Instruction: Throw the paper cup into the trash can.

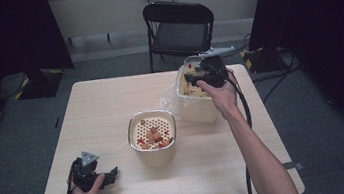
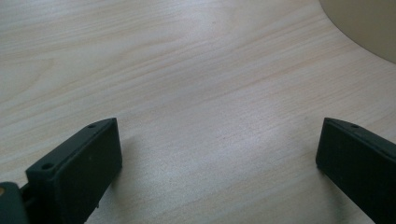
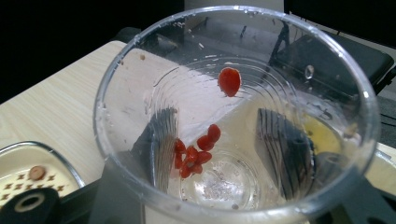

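Note:
My right gripper (image 1: 198,77) is shut on a clear plastic cup (image 1: 191,64), held tipped above a white tub (image 1: 198,109) at the table's far right. In the right gripper view I look into the cup (image 3: 140,93): several red berries (image 3: 194,154) cling near its bottom and one (image 3: 229,80) sticks higher up, with my right gripper's (image 3: 222,140) dark jaws showing through both walls. My left gripper (image 1: 111,177) rests open on the table near the front left, its jaws wide apart over bare wood in the left gripper view (image 2: 219,140).
A cream pot (image 1: 131,127) with a perforated insert holding red and brown bits stands mid-table; its rim (image 3: 70,165) and wall (image 2: 364,23) show in the gripper views. A crumpled clear bag (image 1: 168,100) lies beside the tub. A black folding chair (image 1: 178,25) stands beyond the table.

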The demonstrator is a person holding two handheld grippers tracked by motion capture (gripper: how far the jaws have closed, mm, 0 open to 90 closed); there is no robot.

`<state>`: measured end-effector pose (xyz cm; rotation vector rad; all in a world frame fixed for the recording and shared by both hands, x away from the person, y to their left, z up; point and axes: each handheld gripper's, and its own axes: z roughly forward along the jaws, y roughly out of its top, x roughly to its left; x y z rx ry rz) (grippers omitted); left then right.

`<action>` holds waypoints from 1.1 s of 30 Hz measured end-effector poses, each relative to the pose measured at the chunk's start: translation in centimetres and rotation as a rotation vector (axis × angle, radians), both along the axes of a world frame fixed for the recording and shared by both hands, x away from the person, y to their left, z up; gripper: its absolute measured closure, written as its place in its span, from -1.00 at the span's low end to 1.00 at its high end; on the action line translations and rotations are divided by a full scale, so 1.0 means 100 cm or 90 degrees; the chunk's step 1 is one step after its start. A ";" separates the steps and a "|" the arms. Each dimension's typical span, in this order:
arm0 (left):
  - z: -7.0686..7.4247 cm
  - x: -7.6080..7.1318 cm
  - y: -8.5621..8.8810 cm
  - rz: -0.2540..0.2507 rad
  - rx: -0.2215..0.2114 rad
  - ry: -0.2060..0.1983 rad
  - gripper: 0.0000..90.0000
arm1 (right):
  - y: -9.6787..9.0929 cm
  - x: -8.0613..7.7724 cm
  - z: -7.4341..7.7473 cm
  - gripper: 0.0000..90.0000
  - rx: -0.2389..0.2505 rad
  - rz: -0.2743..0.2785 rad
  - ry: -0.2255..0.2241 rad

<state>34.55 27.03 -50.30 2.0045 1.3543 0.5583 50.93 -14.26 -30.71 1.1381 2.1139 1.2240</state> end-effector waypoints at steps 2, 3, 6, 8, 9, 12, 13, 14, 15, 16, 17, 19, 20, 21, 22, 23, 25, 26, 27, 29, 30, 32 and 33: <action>0.000 0.000 0.000 0.000 0.000 0.000 -1.00 | -0.001 0.007 -0.003 0.06 -0.013 -0.007 0.007; 0.000 0.000 0.000 0.000 0.000 0.000 -1.00 | -0.001 0.010 -0.003 0.06 -0.011 -0.011 0.010; 0.000 0.000 0.000 0.000 0.000 0.000 -1.00 | -0.003 0.018 -0.004 0.02 -0.004 -0.021 0.012; 0.000 0.000 0.000 0.000 0.000 0.000 -1.00 | -0.003 0.020 -0.004 -0.01 -0.006 -0.024 0.011; 0.000 0.000 0.000 0.000 0.000 0.000 -1.00 | -0.004 0.023 -0.005 -0.14 -0.009 -0.039 0.014; 0.000 0.000 0.000 0.000 0.000 0.000 -1.00 | -0.005 0.026 -0.005 -0.39 -0.015 -0.043 0.011; 0.000 0.000 0.000 0.000 0.000 0.000 -1.00 | -0.005 0.027 -0.005 -0.48 -0.016 -0.047 0.012; 0.000 0.000 0.000 0.000 0.000 0.000 -1.00 | -0.006 0.028 -0.005 -0.52 -0.013 -0.048 0.017; 0.000 0.000 0.000 0.000 0.000 0.000 -1.00 | -0.006 0.028 -0.005 -0.52 -0.013 -0.048 0.017; 0.000 0.000 0.000 0.000 0.000 0.000 -1.00 | -0.006 0.029 -0.005 -0.60 -0.016 -0.054 0.020; 0.000 0.000 0.000 0.000 0.000 0.000 -1.00 | -0.007 0.030 -0.004 -0.63 -0.019 -0.063 0.018; 0.000 0.000 0.000 0.000 0.000 0.000 -1.00 | -0.010 0.028 -0.003 -0.65 -0.008 -0.069 0.019; 0.000 0.000 0.000 0.000 0.000 0.000 -1.00 | -0.010 0.028 -0.003 -0.65 -0.008 -0.069 0.019; 0.000 0.000 0.000 0.000 0.000 0.000 -1.00 | -0.011 0.028 -0.003 -0.66 -0.010 -0.069 0.016; 0.000 0.000 0.000 0.000 0.000 0.000 -1.00 | -0.014 0.026 -0.003 -0.66 -0.003 -0.072 0.016; 0.000 0.000 0.000 0.000 0.000 0.000 -1.00 | -0.016 0.024 -0.004 -0.66 0.000 -0.069 0.015; 0.000 0.000 0.000 0.000 0.000 0.000 -1.00 | -0.018 0.020 -0.005 -0.66 0.007 -0.064 0.016; 0.000 0.000 0.000 0.000 0.000 0.000 -1.00 | -0.018 0.018 -0.006 -0.66 0.009 -0.064 0.015; 0.000 0.000 0.000 0.000 0.000 0.000 -1.00 | -0.019 0.015 -0.007 -0.66 0.015 -0.058 0.014; 0.000 0.000 0.000 0.000 0.000 0.000 -1.00 | -0.020 0.008 -0.010 -0.66 0.017 -0.056 0.013; 0.000 0.000 0.000 0.000 0.000 0.000 -1.00 | -0.020 0.008 -0.010 -0.66 0.017 -0.056 0.013; 0.000 0.000 0.000 0.000 0.000 0.000 -1.00 | -0.022 -0.003 -0.013 -0.66 0.016 -0.049 0.016; 0.000 0.000 0.000 0.000 0.000 0.000 -1.00 | -0.023 -0.008 -0.013 -0.66 0.017 -0.051 0.008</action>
